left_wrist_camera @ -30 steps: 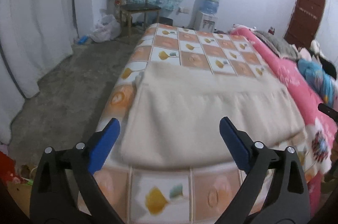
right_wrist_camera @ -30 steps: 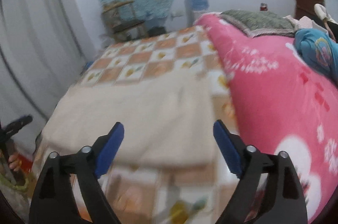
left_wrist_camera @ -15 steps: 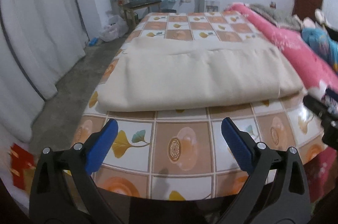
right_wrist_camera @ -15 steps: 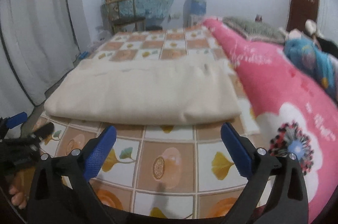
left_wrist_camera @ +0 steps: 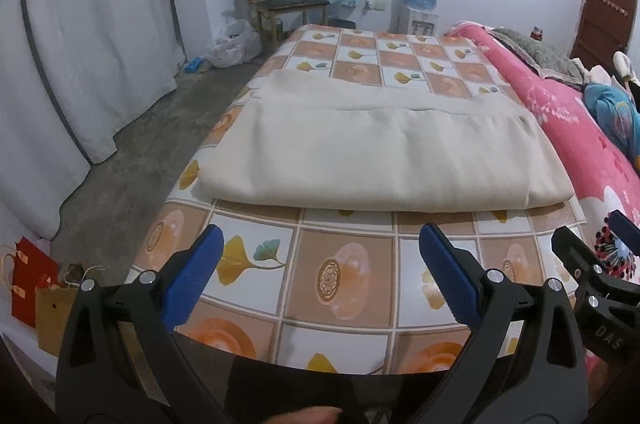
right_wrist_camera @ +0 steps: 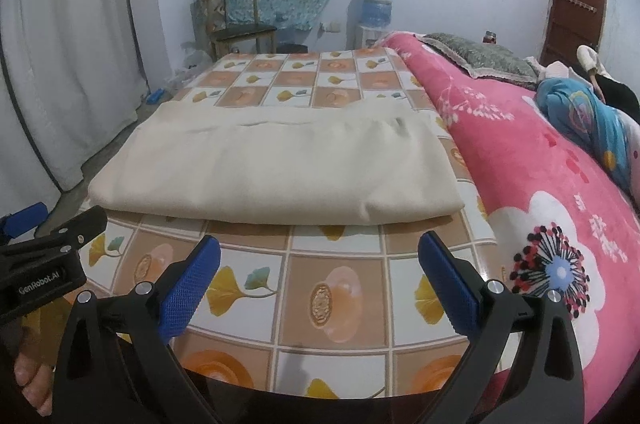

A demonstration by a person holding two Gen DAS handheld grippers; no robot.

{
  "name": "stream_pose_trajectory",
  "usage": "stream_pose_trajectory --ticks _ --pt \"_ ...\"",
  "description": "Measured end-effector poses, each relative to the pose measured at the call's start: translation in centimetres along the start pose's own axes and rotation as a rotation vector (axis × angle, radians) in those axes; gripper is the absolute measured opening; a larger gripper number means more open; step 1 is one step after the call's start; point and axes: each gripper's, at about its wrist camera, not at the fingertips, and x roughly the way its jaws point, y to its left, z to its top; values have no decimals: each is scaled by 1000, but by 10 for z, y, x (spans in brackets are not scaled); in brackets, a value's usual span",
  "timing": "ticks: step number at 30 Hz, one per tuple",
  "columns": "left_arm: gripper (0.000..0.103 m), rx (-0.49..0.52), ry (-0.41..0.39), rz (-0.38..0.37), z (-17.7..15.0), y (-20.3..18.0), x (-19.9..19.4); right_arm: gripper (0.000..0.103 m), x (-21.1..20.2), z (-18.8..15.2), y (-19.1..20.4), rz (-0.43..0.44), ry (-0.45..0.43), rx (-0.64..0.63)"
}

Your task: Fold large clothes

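Both grippers empty, cloth folded on the bed.
Left gripper (left_wrist_camera: 318,274) and right gripper (right_wrist_camera: 318,274) hang at 6 o'clock, fingers wide. At 12, cream cloth (right_wrist_camera: 276,172) lies doubled on the checked bed (right_wrist_camera: 340,288); likely further folds remain. Pink blanket (right_wrist_camera: 540,184) at 3.

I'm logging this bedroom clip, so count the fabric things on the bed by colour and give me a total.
Cream: 1, the folded blanket
Pink: 1, the floral blanket
Blue: 1, the bundle of blue cloth
Grey-green: 1, the patterned pillow
Orange and white: 1, the checked bed cover
Total: 5
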Motion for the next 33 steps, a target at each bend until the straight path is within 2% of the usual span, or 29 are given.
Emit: stream_pose_trajectory --ticks 11,33 --pt "95 26 -9 0 -4 -3 -3 96 0 0 9 14 14 -11" --pt "95 53 11 -24 -7 -15 5 96 6 -4 -2 15 41 7"
